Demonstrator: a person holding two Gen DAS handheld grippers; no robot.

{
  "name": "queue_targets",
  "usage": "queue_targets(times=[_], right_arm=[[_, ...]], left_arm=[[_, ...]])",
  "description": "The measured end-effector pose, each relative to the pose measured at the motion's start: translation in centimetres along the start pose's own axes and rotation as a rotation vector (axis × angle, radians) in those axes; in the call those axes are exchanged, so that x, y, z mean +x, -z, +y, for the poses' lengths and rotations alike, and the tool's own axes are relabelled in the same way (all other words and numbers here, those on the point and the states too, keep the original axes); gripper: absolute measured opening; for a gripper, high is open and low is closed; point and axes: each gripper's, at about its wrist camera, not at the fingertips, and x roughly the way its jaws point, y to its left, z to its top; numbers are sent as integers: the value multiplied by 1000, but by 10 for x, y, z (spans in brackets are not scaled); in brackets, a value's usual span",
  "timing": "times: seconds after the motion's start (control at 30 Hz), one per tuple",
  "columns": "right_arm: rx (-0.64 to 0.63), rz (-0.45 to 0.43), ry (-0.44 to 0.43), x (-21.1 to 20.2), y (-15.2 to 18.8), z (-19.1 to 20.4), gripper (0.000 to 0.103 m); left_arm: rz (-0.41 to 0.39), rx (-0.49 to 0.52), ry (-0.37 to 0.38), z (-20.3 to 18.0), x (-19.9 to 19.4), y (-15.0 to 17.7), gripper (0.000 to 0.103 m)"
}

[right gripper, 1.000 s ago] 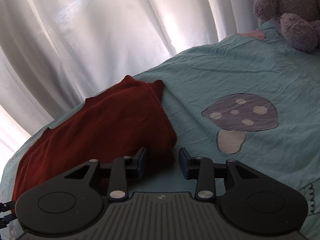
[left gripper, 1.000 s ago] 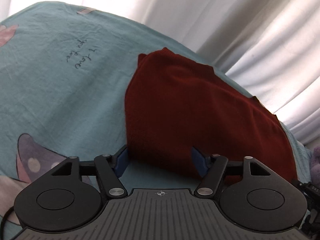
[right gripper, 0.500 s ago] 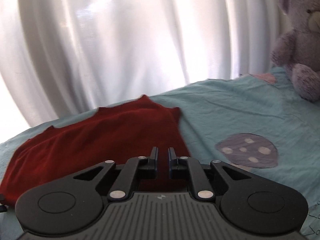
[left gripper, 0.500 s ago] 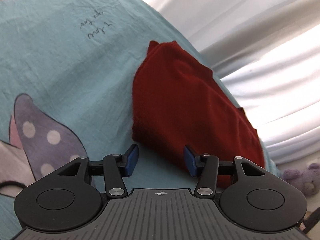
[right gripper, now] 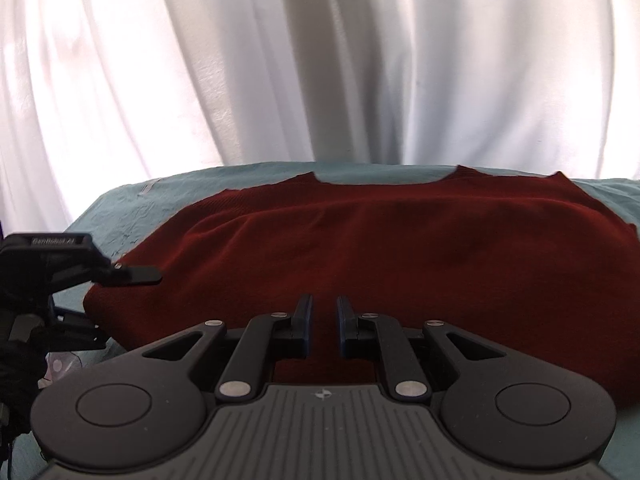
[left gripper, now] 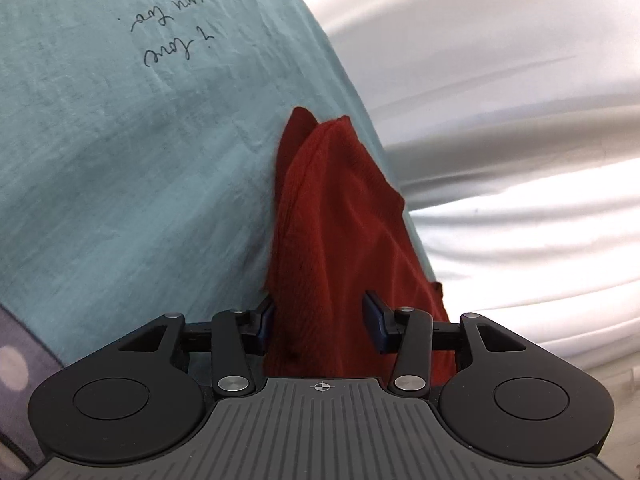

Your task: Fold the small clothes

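Left gripper (left gripper: 319, 324): jaws apart, just been closing, red garment (left gripper: 340, 216) edge between pads, grip not confirmed. Garment lies folded on teal sheet (left gripper: 120, 152) by white curtain (right gripper: 280, 60). Right gripper (right gripper: 321, 326): jaws nearly closed over garment's near edge, narrow gap; grip unclear.

So my left tongs (left gripper: 318, 328) were sitting off the near edge of the red garment (left gripper: 344, 240) a second ago, spread pretty wide. Now they've rolled and slid in, so the cloth runs up between the two jaws, which have been closing though the pads aren't pressing on it yet. My right tongs (right gripper: 322, 326) swung around from the garment's end to its long side, so the whole red garment (right gripper: 400, 248) stretches across in front of them. Their jaws narrowed to a thin gap. The teddy dropped out of view, and my left tongs (right gripper: 136, 276) showed up at the left.
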Motion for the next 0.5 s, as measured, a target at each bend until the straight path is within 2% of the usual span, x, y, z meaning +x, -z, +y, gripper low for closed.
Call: queue_targets(times=[0.13, 0.27, 0.5], right_arm=[[-34, 8, 14, 17, 1, 19, 11], [-120, -14, 55, 23, 7, 31, 11], [-142, -49, 131, 25, 5, 39, 10]], left_arm=[[-21, -9, -3, 0, 10, -16, 39], [-7, -5, 7, 0, 17, -27, 20], [-5, 89, -34, -15, 18, -31, 18]])
